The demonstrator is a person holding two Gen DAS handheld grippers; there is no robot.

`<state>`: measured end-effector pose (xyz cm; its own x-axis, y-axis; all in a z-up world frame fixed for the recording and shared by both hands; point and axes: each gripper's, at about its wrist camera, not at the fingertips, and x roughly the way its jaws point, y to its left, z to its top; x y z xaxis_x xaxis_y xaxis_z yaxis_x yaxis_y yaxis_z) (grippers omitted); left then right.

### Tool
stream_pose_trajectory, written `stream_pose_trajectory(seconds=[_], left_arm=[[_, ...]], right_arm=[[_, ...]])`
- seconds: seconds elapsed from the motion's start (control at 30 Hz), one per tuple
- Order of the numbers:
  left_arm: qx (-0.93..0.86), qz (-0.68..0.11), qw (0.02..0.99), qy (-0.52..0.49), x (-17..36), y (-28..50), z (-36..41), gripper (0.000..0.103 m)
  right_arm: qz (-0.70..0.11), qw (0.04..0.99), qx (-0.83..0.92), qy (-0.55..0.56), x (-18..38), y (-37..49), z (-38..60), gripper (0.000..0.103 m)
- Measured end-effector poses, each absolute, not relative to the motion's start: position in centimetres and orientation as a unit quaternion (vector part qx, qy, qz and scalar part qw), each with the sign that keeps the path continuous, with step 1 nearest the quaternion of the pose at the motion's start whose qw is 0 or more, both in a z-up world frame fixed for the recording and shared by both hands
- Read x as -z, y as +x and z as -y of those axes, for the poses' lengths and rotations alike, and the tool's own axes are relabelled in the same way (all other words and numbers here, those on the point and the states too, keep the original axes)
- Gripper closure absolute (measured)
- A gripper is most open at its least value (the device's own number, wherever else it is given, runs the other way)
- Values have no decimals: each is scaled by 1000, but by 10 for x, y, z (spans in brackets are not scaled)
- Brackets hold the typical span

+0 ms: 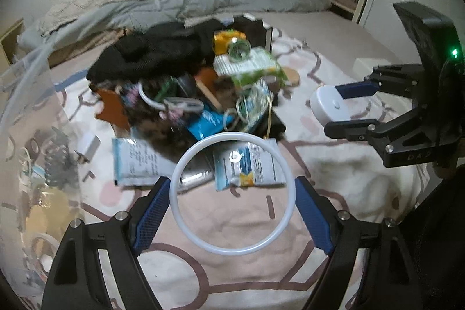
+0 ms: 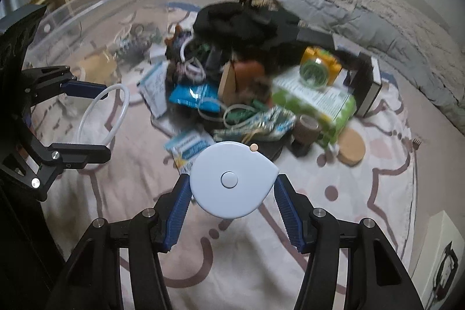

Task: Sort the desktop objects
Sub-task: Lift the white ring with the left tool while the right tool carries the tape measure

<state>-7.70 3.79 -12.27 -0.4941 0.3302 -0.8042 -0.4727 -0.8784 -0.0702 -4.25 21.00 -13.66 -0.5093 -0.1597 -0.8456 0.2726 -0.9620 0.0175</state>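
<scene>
Our left gripper [image 1: 232,211] clamps a thin white ring [image 1: 232,193] by its two sides, the ribbed blue pads [image 1: 152,218] pressed against the smooth, slightly translucent hoop, which hangs above the bedspread [image 1: 232,266]. Our right gripper [image 2: 232,205] grips a teardrop-shaped white tape measure [image 2: 232,179], a glossy plastic case with a round button in the middle and a small tan tab at its tip, also held clear of the cloth.

The bedspread is soft and pale pink with brown looping lines. On it beyond both grippers lies a heap of clutter [image 1: 189,83] (motion blur smears most of it): we can pick out black fabric [image 1: 151,48], a green carton [image 2: 316,100], a yellow box [image 2: 319,60], blue-and-white sachets [image 1: 250,164] and a round cork coaster [image 2: 351,145]. A clear plastic bin [image 2: 96,7] stands to the left, its contents hard to make out through the wall.
</scene>
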Motion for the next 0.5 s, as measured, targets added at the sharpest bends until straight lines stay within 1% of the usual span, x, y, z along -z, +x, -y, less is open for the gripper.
stream_pose_trajectory(seconds=[0.27, 0.5], left_arm=[[-888, -60, 222, -399, 73, -76, -22, 18], [-919, -44, 175, -352, 26, -79, 8, 18]], right_arm=[[-54, 119, 892, 433, 101, -43, -206, 44], [-60, 109, 911, 394, 73, -50, -188, 44]])
